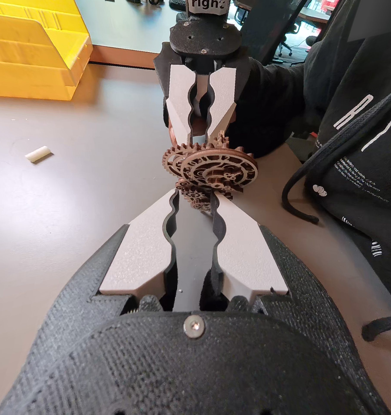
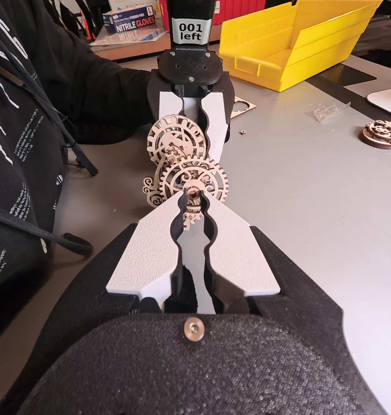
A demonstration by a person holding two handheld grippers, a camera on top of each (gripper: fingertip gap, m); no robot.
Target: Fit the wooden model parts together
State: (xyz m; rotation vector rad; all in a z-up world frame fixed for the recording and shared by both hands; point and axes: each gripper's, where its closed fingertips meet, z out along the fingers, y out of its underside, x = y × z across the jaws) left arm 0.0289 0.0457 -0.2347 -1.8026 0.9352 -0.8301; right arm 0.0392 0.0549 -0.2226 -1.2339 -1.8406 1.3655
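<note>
While I watched both wrist views, I logged the following.
Assembly: the wooden gear model (image 1: pixel 209 173) hung above the grey table (image 1: pixel 77 202), between the two grippers, which faced each other tip to tip.
Model make-up: a round openwork dial (image 1: pixel 221 170) faced the left wrist view; a toothed wheel (image 2: pixel 195 182) with a square-holed hub faced the right wrist view; a scrolled bracket (image 2: pixel 151 190) stuck out on the left of that view.
Right gripper (image 2: pixel 193 196): I saw its jaws narrowed on the hub of the toothed wheel, both black pads against the wood, so it was gripping the model.
Left gripper (image 1: pixel 195 197): its jaws stood apart. The right-hand pad (image 1: pixel 214 202) lay against the small lower gears; the left-hand pad (image 1: pixel 175 199) showed a clear gap to the wood. I counted this gripper as open, holding nothing.
Far left, left wrist view: a yellow bin (image 1: pixel 32 56) sat on the table.
Left, mid-distance, left wrist view: a small white peg (image 1: pixel 39 153) lay on the table, well apart from the model.
Far right, right wrist view: a second wooden gear piece (image 2: pixel 384 134) lay flat on the table.
Operator: a person in a black hooded top (image 1: pixel 358 134) sat at the right edge of the left wrist view.
</note>
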